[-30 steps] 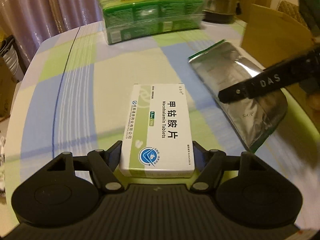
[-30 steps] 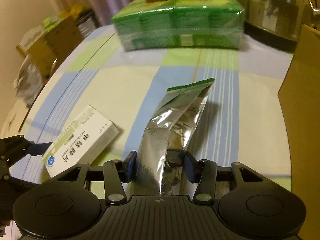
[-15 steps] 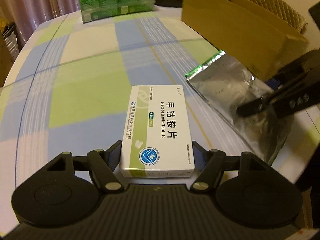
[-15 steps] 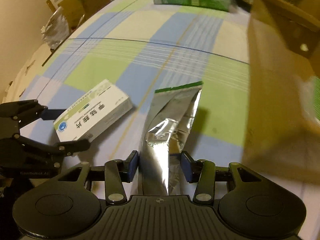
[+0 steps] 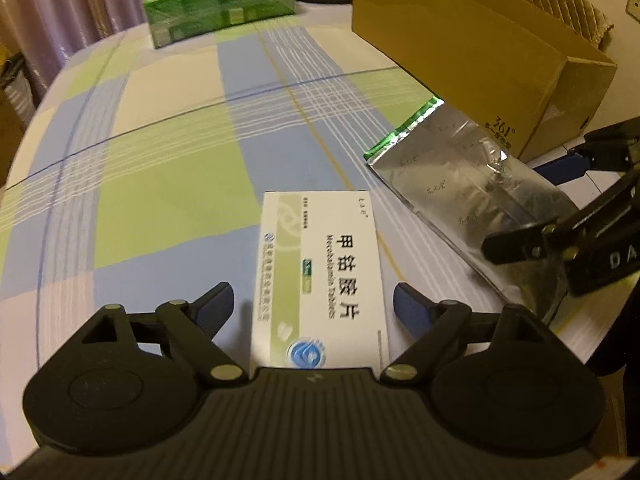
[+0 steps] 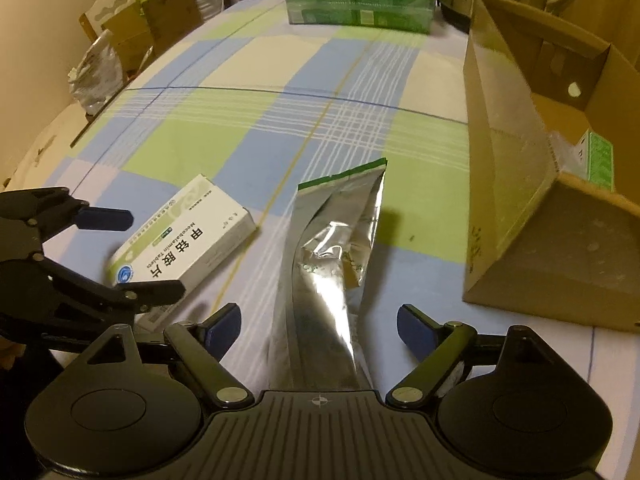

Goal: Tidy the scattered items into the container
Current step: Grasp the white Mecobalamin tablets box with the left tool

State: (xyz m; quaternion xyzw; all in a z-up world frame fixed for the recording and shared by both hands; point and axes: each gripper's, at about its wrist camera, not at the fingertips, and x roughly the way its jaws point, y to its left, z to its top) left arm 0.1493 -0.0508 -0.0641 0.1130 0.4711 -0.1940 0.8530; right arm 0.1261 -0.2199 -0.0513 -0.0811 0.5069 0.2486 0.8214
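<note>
- Left gripper [image 5: 313,300]: jaws spread wide, clear of the Mecobalamin tablet box [image 5: 320,284] lying flat between them on the checked tablecloth [image 5: 168,184].
- Right gripper [image 6: 319,326]: jaws wide apart, either side of the silver foil pouch [image 6: 334,264], not touching it.
- Pouch, green-edged at its far end, lies just right of the tablet box.
- Open cardboard box [image 6: 516,184] stands right of the pouch; a green packet [image 6: 598,158] lies inside.

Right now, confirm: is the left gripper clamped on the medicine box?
No. The left gripper is open, its fingers clear of the medicine box.
</note>
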